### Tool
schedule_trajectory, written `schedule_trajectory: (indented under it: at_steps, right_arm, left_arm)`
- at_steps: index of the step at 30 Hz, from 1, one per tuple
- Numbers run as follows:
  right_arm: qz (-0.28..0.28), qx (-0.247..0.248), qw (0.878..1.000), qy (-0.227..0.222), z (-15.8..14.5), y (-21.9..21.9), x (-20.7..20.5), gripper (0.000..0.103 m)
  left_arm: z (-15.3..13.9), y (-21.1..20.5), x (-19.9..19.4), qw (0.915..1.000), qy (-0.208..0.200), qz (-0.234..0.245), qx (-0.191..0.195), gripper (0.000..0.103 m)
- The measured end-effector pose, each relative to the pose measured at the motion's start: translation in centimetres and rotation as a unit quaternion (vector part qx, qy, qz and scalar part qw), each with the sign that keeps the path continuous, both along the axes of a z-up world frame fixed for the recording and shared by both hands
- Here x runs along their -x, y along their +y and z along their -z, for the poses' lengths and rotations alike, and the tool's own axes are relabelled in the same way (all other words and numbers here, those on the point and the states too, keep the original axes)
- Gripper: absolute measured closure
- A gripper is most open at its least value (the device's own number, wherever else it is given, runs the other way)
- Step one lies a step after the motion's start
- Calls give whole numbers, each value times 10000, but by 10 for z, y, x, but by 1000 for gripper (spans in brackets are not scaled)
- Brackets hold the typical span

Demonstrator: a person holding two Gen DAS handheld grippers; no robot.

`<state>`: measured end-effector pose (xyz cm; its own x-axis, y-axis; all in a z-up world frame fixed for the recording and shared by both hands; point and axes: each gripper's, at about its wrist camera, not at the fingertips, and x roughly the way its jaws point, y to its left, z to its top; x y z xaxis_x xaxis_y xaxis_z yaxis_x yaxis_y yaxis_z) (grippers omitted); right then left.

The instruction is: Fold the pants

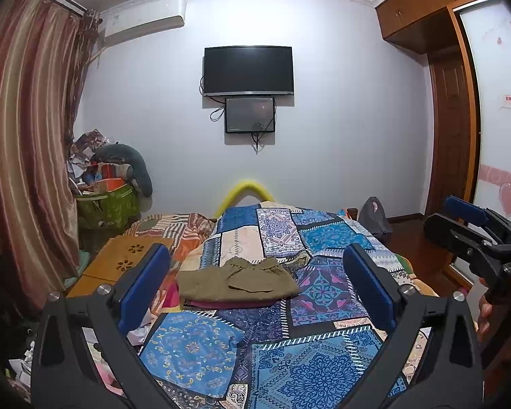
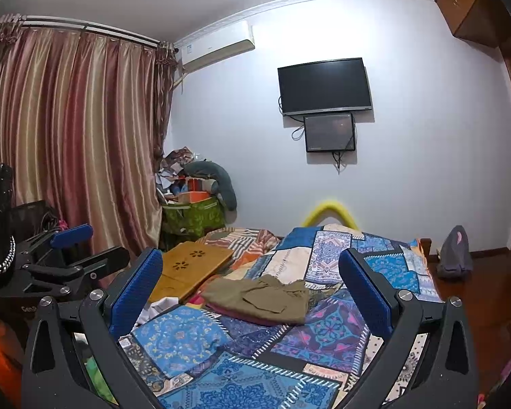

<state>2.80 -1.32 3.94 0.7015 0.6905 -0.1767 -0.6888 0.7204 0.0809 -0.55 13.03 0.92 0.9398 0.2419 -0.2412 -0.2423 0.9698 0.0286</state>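
Folded olive pants (image 1: 236,281) are left lying on the bed (image 1: 323,351).
Both the left gripper (image 1: 255,286) and the right gripper (image 2: 252,293) are held wide open, empty, clear of the cloth, the fold judged done.

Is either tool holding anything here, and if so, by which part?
Nothing is held. The left tool and right tool are both open and empty, above the quilt. The folded pants lie untouched on the bed.

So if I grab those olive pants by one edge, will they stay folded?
Probably not. The olive pants look like soft, thin cloth with a ruffled edge, so they would likely droop and unfold. They lie on a pink garment, which may drag along. They look light.
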Motion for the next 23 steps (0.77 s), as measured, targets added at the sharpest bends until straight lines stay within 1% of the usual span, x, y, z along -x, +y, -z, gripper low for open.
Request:
schedule_trajectory:
  at_steps: [23]
  right_arm:
    - [-56,-35,9999,103,2,1,-4,0]
  left_arm:
    - [3,-7,-5,9997,74,217,94,0]
